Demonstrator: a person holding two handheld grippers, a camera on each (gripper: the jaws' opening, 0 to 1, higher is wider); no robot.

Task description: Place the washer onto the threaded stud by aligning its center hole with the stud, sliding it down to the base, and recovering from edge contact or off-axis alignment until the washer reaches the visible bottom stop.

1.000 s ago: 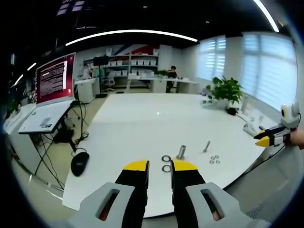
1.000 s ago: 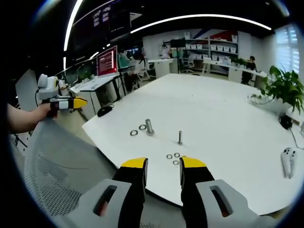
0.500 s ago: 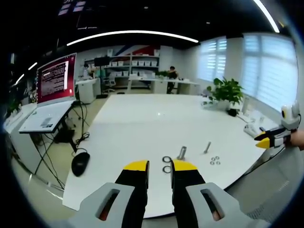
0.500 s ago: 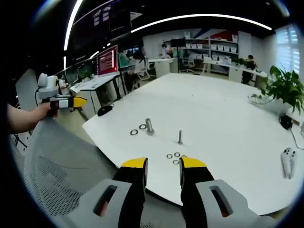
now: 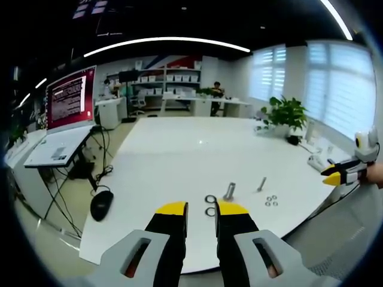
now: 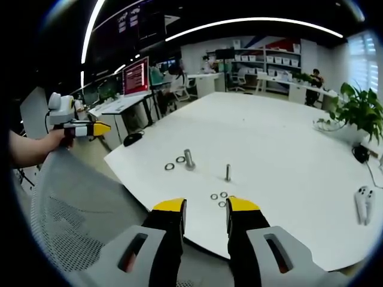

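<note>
While I hold both tools above the near edge of the white table (image 5: 179, 149), almost nothing has changed from a second ago. My left gripper (image 5: 201, 208) hangs with its yellow-tipped jaws parted and nothing between them. Just beyond its tips lie two large dark washers (image 5: 210, 200), side by side on the tabletop, and right beside them stands the thick threaded stud (image 5: 229, 191), upright and bare. A thinner stud (image 5: 261, 183) stands a little further right, with three small washers (image 5: 270, 201) clustered on the table near it. Against the earlier frames, these things sit a touch lower in the left gripper view, which is only my hand tipping the camera slightly; the parts themselves have not moved.

My right gripper (image 6: 205, 207) is likewise released, jaws apart and empty, over the table's near edge (image 6: 155, 197). In its view the three small washers (image 6: 218, 198) lie just past its tips, the thin stud (image 6: 227, 173) stands behind them, and the thick stud (image 6: 189, 159) stands further left with the two large washers (image 6: 174, 163) beside it. That view matches the earlier one almost exactly. My left hand (image 6: 36, 146) and its tool show at the far left, above a grey mesh chair back (image 6: 78, 215).
</note>
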